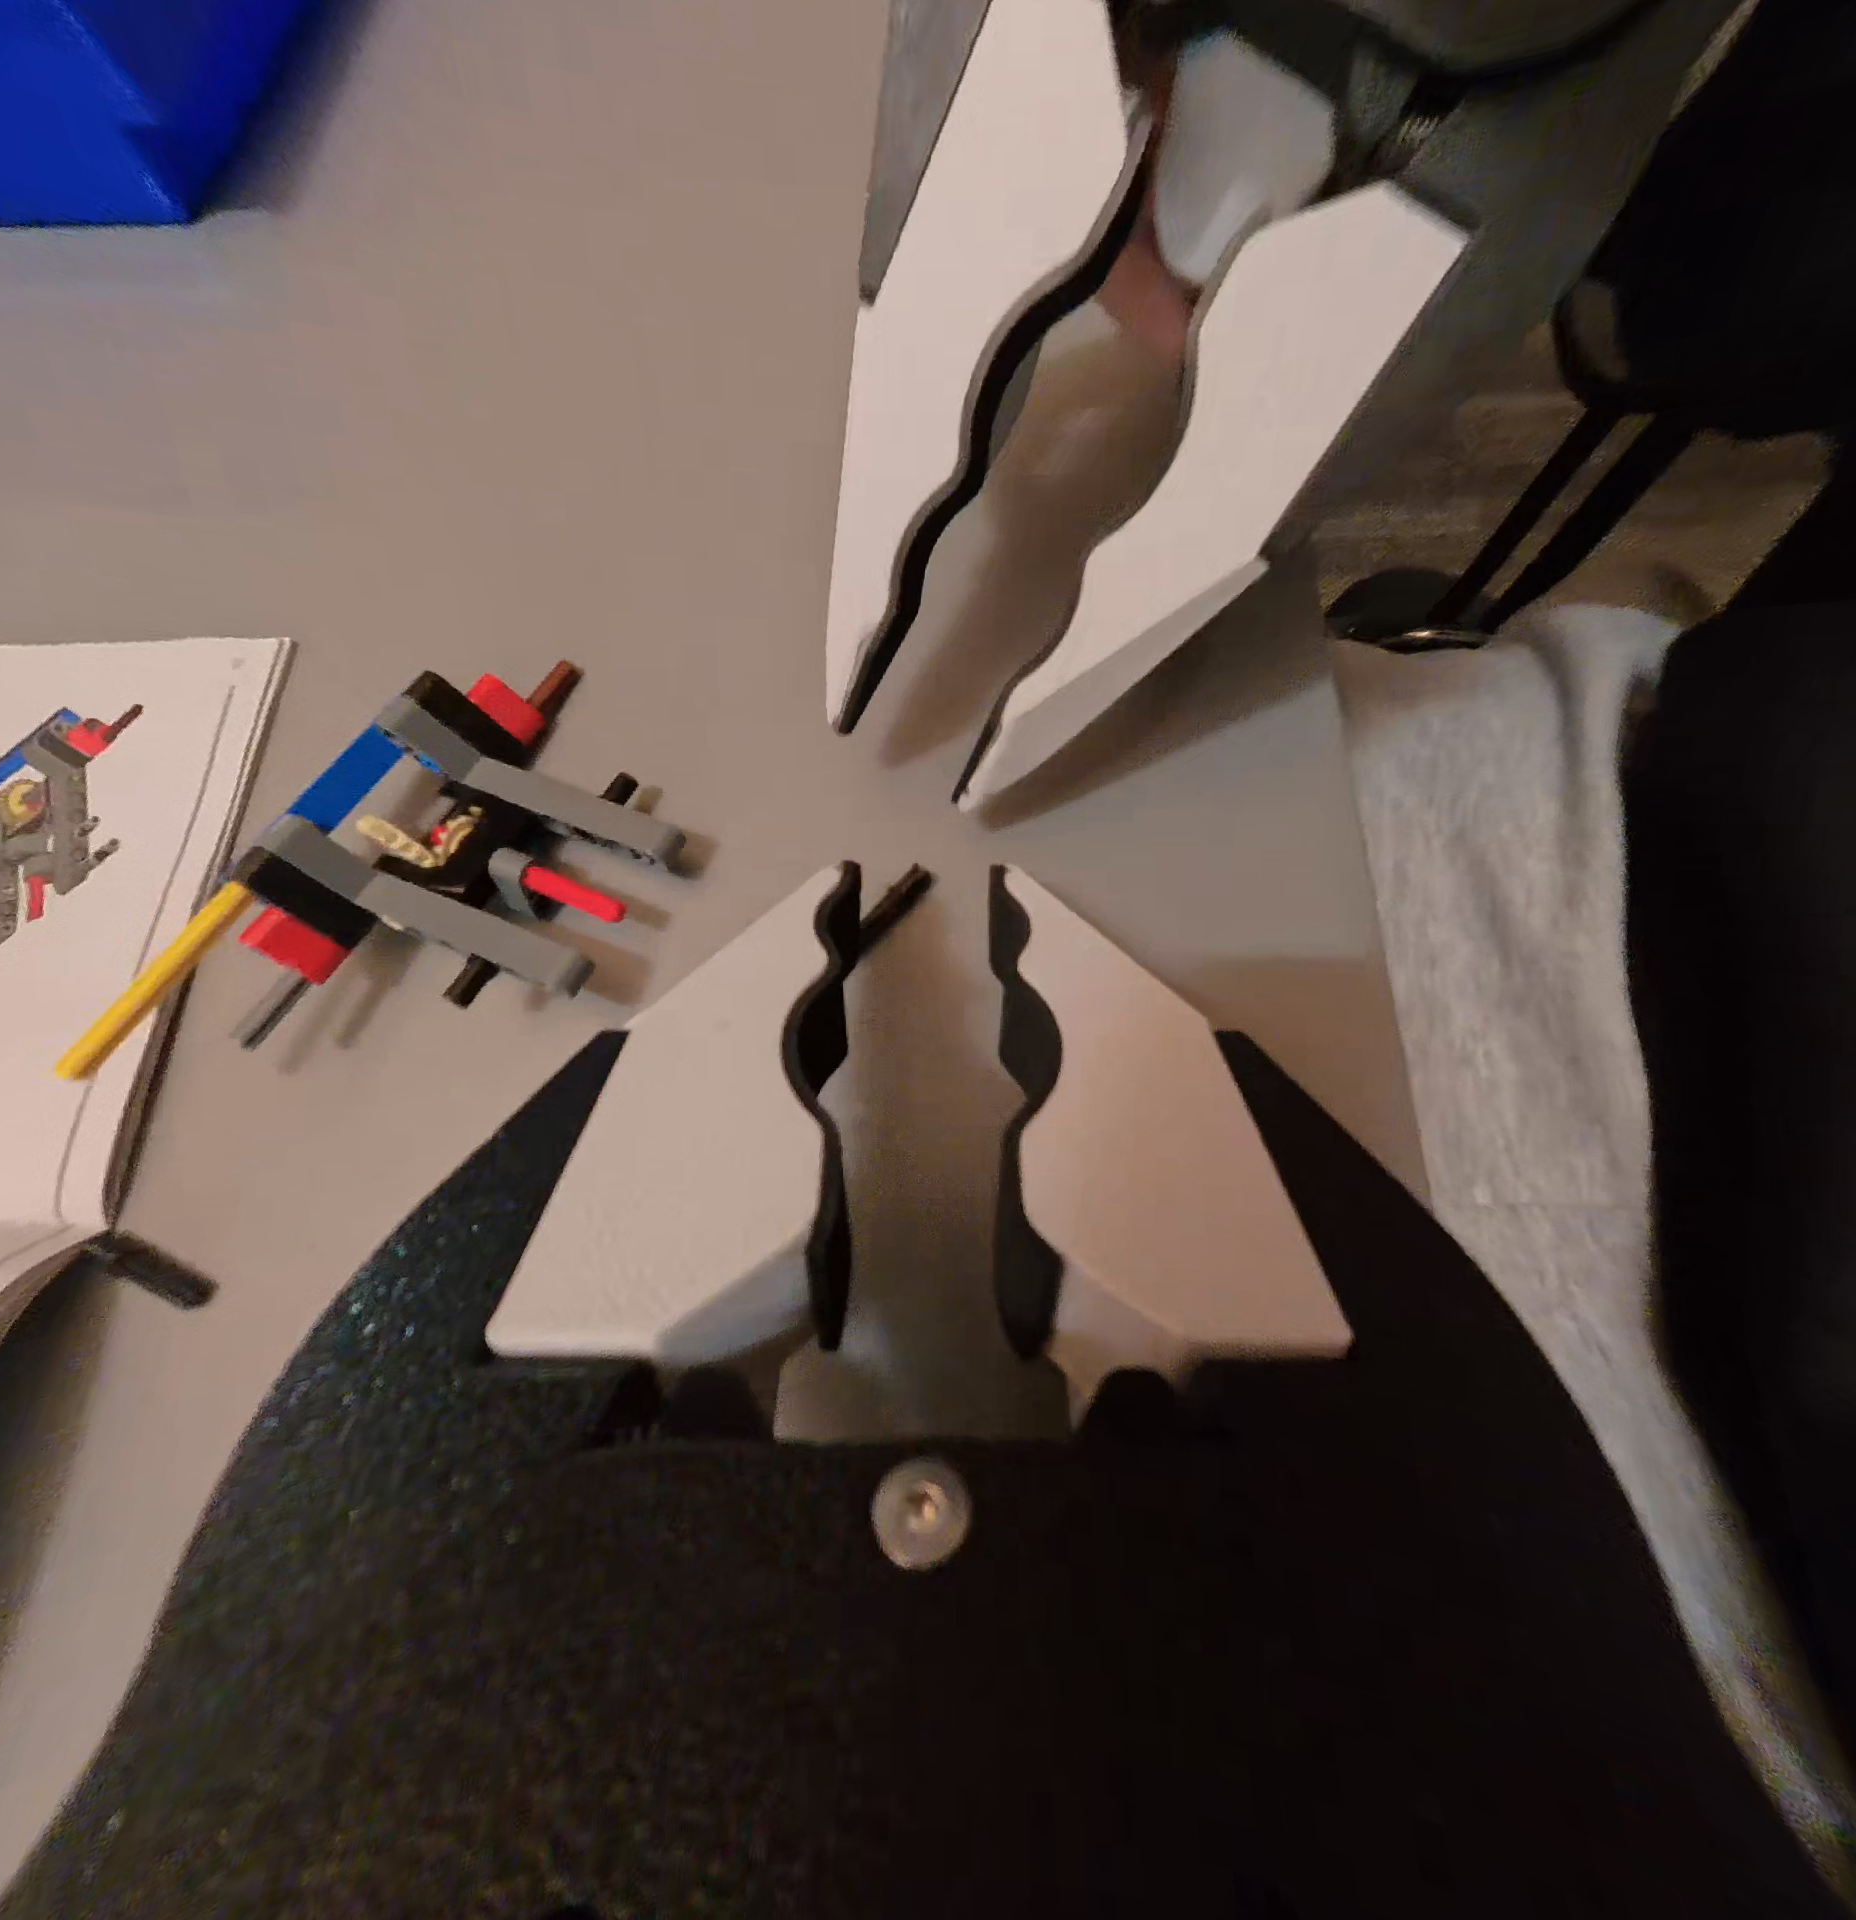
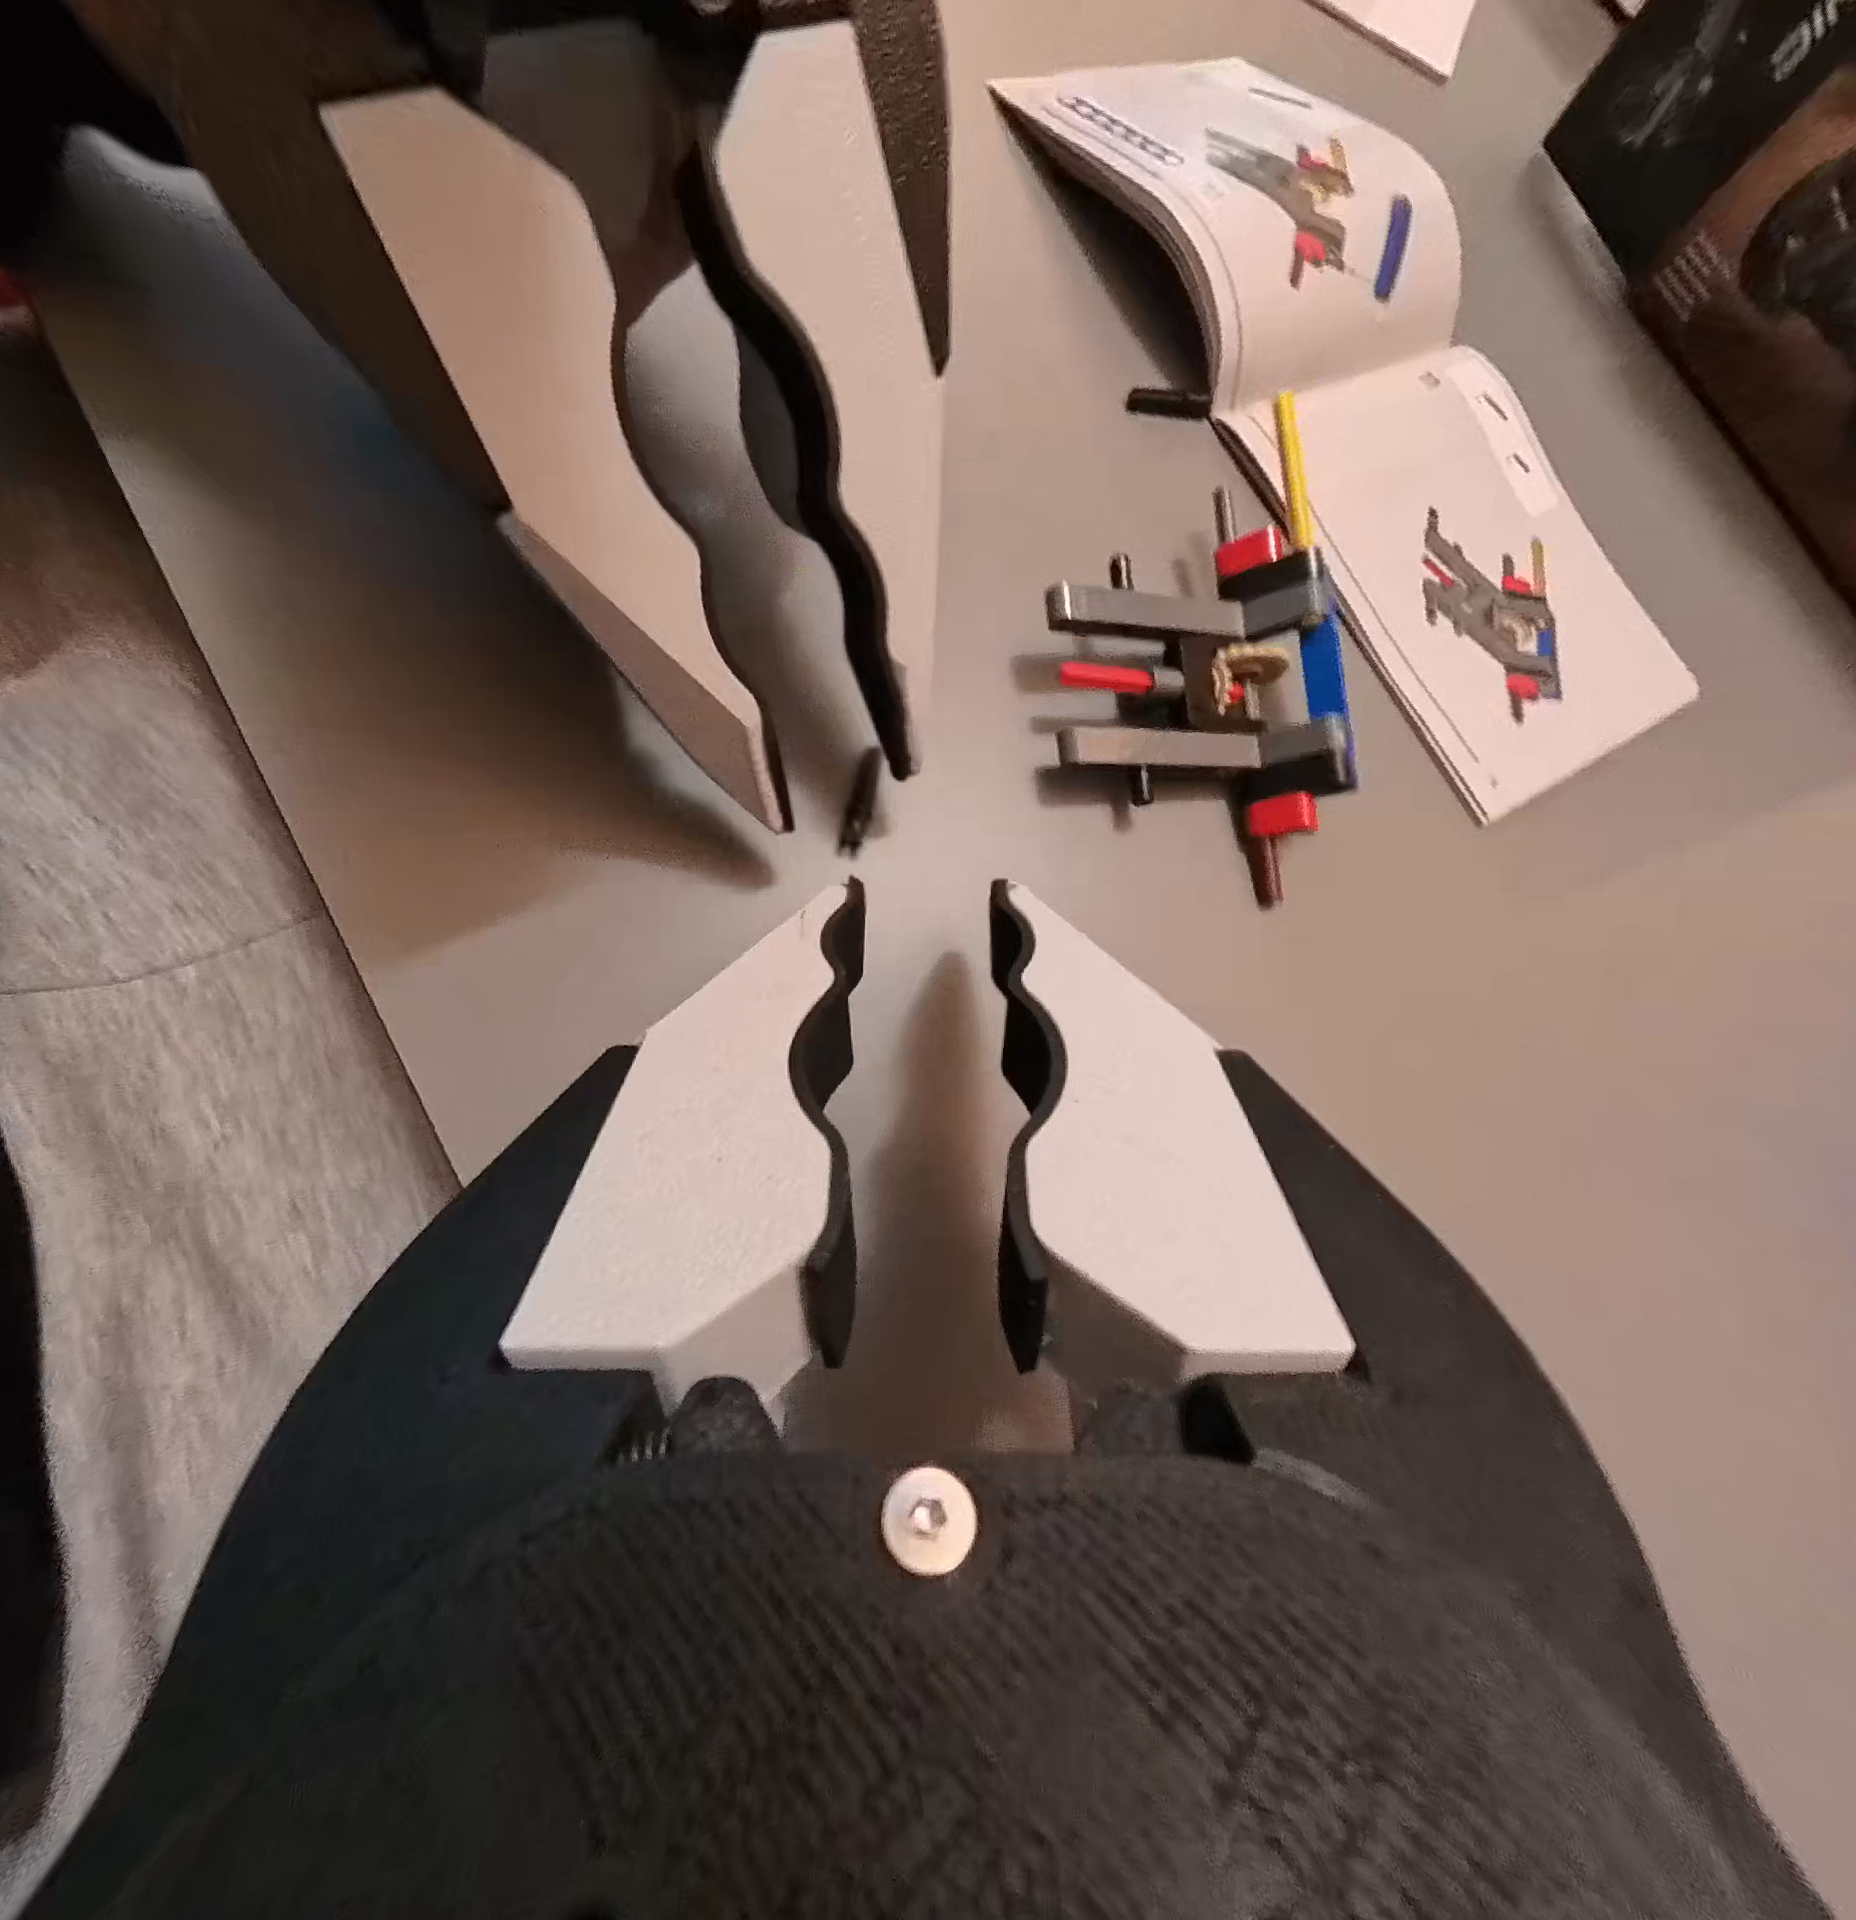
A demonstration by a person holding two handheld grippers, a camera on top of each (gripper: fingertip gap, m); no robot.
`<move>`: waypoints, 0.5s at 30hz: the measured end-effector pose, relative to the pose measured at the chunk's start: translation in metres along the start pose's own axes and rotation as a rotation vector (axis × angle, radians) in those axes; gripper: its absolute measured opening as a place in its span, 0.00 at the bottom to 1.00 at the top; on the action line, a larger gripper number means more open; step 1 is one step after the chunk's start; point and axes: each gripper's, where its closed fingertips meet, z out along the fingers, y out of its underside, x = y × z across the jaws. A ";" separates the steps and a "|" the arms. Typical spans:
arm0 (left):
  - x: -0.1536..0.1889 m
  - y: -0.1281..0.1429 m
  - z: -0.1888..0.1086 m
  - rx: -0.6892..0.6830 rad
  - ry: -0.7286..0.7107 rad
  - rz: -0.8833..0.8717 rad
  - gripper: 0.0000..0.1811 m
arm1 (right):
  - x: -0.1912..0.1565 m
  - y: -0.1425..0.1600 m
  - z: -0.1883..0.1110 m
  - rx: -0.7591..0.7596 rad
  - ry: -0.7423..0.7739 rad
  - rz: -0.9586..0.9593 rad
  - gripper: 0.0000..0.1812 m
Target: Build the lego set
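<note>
Black grained housing fills the bottom of both wrist views, and from it my two tools reach toward each other over the grey counter (image 1: 508, 436). On my left tool (image 1: 922, 878) the white fingers stand apart, yet a small black pin (image 1: 893, 902) sticks out beside the tip of one finger; whether the pad truly grips it or it only rests against that pad I cannot tell, since the picture is soft there. From the right wrist view the same pin (image 2: 859, 800) hangs between the left tool's tips (image 2: 846, 800), pointing down at the counter (image 2: 1319, 1143).

Opposite it, my right tool (image 2: 926, 894) has its fingers spread with nothing between them. In the left wrist view it comes in from the top (image 1: 903, 764), tips close to the left tool's tips but not touching.

Off to the side lies the part-built lego model (image 1: 436, 842): grey beams, a blue beam, red and black bushes, a tan gear in the middle, all flat on the counter. It lies just beside the open instruction booklet (image 1: 93, 883), and a yellow axle (image 1: 150, 982) sticking out of it reaches onto the page. A loose black pin (image 1: 150, 1270) rests by the booklet's spine. A blue bin (image 1: 103, 104) sits in the far corner, and a dark box (image 2: 1755, 208) stands beyond the booklet (image 2: 1475, 582).
</note>
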 end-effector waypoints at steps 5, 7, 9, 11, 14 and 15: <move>-0.017 0.010 -0.028 -0.007 -0.031 -0.009 0.11 | -0.007 -0.009 0.015 -0.006 -0.037 -0.052 0.12; -0.026 0.016 -0.031 -0.008 -0.059 -0.032 0.11 | -0.006 -0.004 0.019 -0.051 -0.056 -0.031 0.12; -0.032 0.018 -0.030 0.001 -0.083 -0.061 0.10 | -0.002 -0.001 0.021 -0.072 -0.050 -0.017 0.09; -0.042 0.017 -0.030 0.010 -0.137 -0.088 0.10 | -0.004 -0.001 0.022 -0.062 -0.068 -0.024 0.04; -0.048 0.008 -0.028 0.059 -0.171 -0.080 0.11 | 0.000 -0.002 0.025 -0.035 -0.064 -0.007 0.01; -0.049 0.005 -0.028 0.073 -0.178 -0.060 0.11 | 0.000 -0.003 0.027 -0.020 -0.071 0.002 0.01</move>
